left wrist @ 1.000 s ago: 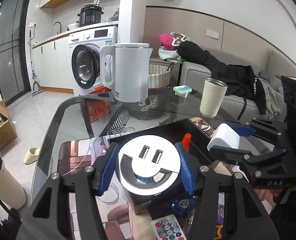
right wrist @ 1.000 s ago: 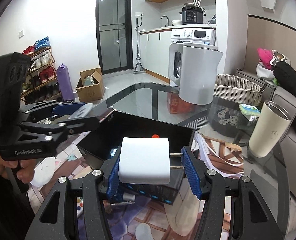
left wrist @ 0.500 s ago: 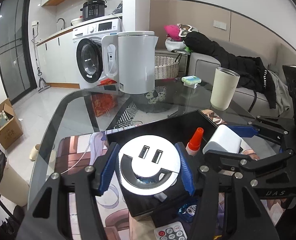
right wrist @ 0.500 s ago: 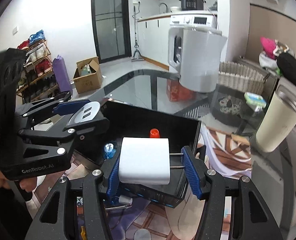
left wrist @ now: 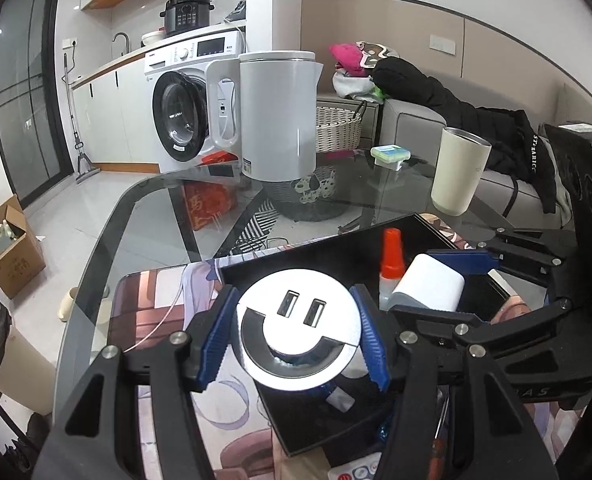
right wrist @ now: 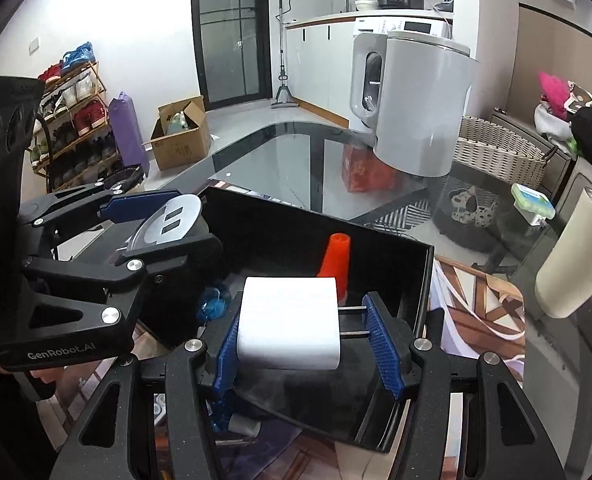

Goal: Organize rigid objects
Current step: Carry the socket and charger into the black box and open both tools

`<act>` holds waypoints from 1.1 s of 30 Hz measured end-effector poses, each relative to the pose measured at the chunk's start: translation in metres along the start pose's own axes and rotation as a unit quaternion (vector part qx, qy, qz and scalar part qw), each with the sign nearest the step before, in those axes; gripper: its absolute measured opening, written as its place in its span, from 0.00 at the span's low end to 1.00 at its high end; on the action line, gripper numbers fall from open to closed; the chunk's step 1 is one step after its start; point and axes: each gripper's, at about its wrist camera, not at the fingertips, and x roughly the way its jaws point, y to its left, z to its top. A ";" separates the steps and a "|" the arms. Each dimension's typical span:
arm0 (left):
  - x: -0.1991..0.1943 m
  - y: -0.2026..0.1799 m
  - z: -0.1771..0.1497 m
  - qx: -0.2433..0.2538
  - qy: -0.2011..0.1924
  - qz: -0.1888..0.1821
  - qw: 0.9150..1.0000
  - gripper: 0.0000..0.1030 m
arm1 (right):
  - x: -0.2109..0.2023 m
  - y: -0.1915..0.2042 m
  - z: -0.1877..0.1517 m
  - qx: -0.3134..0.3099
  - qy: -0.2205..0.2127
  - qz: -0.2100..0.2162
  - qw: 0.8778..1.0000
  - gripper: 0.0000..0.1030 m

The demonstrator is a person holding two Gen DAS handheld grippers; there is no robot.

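So both claws have something in them right now. The left claw (left wrist: pixel 294 338) has its blue pads pinched on either side of a round silver USB charger (left wrist: pixel 298 330), the one with two ports and a curved slot that looks like a smiley face. It's held just above the near-left corner of the black box (left wrist: pixel 336 254), which sits on a printed mat (left wrist: pixel 156 304) on the glass table (left wrist: pixel 148 216).

The right claw (right wrist: pixel 306 338) is clamped on a white plug adapter (right wrist: pixel 290 322): the left pad sits flat against the body and the right pad meets the tips of its two metal prongs, which point right. That one hangs over the inside of the box, close to the front wall.

Inside the box there's a small bottle with an orange cap (right wrist: pixel 336 254) standing upright, plus something blue and crinkly (right wrist: pixel 212 306) on the floor of it.

Further back on the table: a white kettle (left wrist: pixel 274 114), a cream tumbler (left wrist: pixel 458 172) and a little green-and-white case (left wrist: pixel 390 154). A remote (left wrist: pixel 356 468) peeks out at the bottom edge of the left view.
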 end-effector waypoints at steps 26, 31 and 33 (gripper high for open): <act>0.001 0.001 -0.002 0.019 -0.008 -0.001 1.000 0.55 | 0.036 0.001 0.020 -0.068 0.057 0.033 0.995 0.56; 0.000 -0.001 -0.003 0.022 -0.008 0.004 1.000 0.55 | 0.024 0.006 0.014 -0.070 0.024 0.002 0.997 0.57; 0.000 -0.003 -0.003 0.025 -0.008 0.008 1.000 0.55 | 0.021 0.005 0.011 -0.068 0.017 -0.002 0.998 0.57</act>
